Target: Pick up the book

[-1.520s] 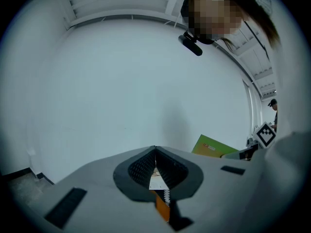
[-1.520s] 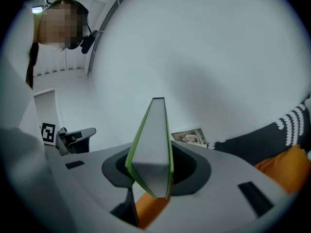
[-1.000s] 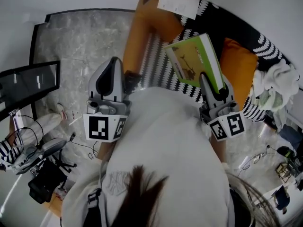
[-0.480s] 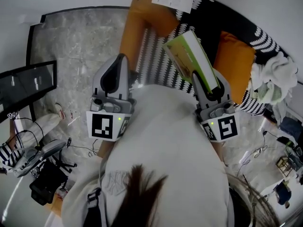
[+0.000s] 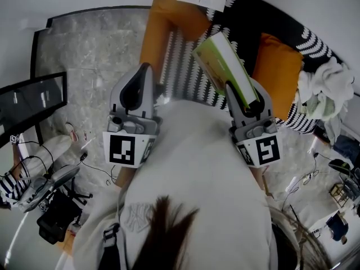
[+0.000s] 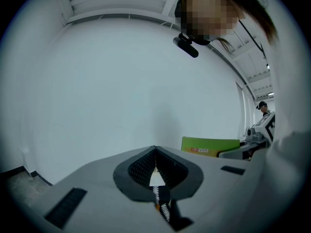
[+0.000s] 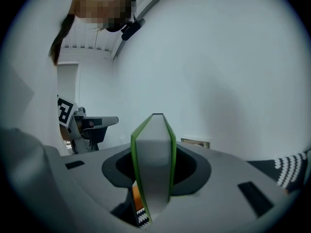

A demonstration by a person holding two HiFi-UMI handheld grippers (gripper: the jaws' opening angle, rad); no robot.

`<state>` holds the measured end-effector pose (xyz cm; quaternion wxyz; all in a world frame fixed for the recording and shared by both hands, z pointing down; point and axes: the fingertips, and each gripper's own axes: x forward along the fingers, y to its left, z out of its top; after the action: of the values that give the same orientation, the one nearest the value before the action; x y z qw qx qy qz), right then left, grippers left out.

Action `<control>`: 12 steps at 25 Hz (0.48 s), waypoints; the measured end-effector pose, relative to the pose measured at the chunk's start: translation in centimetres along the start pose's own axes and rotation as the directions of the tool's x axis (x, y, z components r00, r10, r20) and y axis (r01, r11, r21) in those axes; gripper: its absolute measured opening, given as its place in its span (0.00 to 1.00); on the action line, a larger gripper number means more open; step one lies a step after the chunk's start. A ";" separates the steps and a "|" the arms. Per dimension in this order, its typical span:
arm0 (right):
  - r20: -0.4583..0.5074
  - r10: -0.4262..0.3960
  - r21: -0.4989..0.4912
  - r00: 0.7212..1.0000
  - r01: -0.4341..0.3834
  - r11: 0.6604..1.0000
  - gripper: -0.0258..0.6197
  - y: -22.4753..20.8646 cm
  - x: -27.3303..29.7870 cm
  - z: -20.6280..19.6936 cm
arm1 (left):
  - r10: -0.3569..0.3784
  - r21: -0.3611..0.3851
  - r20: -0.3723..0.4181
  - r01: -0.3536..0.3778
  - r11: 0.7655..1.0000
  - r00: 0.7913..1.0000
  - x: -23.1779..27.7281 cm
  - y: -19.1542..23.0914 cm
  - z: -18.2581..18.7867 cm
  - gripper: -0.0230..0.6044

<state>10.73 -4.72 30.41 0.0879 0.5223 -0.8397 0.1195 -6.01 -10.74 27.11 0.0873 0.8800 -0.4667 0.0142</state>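
Right gripper view: right gripper (image 7: pixel 154 188) clamps green book (image 7: pixel 154 164) edge-on.

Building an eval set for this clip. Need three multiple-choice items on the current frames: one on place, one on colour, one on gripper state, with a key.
1. Where is the book?
A. Flat on the floor
B. Between the jaws of the right gripper
C. In the left gripper

2. What colour is the book's cover?
A. Green
B. Red
C. Black

3. How do the left gripper's jaws stand?
A. Closed on the book
B. Wide apart
C. Together, with nothing between them

Key:
1 B: the right gripper view shows the book clamped upright between its jaws.
2 A: both covers show green on either side of the pale page edges.
3 C: the left gripper view shows its jaws meeting with nothing held between them.
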 end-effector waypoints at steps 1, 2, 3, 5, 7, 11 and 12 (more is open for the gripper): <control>0.002 -0.001 0.001 1.000 0.001 1.000 0.27 0.0 0.0 0.1 | 0.001 -0.002 -0.010 -0.001 1.000 1.000 -0.1 0.0 -0.1 0.05; 0.005 -0.002 0.003 1.000 0.002 1.000 0.27 0.0 -0.1 0.2 | 0.000 0.003 -0.016 0.001 1.000 1.000 -0.2 0.0 -0.2 0.05; 0.007 -0.003 0.005 1.000 0.003 1.000 0.27 0.0 -0.1 0.3 | -0.001 0.006 -0.018 0.001 1.000 1.000 -0.2 0.1 -0.2 0.05; 0.010 -0.004 0.007 1.000 0.004 1.000 0.27 0.0 -0.1 0.5 | 0.002 -0.003 -0.015 -0.002 1.000 1.000 -0.2 0.1 0.0 0.05; 0.007 -0.004 0.008 1.000 0.004 1.000 0.27 0.0 -0.2 0.5 | 0.006 -0.002 -0.011 -0.006 1.000 1.000 -0.2 0.3 0.1 0.05; 0.003 -0.005 0.006 1.000 0.005 1.000 0.27 -0.1 -0.2 0.3 | 0.014 0.034 0.004 -0.014 0.999 1.000 -0.5 1.0 0.0 0.05; 0.002 -0.005 0.006 1.000 0.005 1.000 0.27 -0.1 -0.2 0.2 | 0.019 0.033 0.002 -0.019 0.999 1.000 -0.6 1.2 0.0 0.05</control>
<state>10.89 -4.67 30.15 0.0857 0.5248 -0.8382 0.1214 -7.33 -10.96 27.18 0.0723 0.8769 -0.4747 0.0217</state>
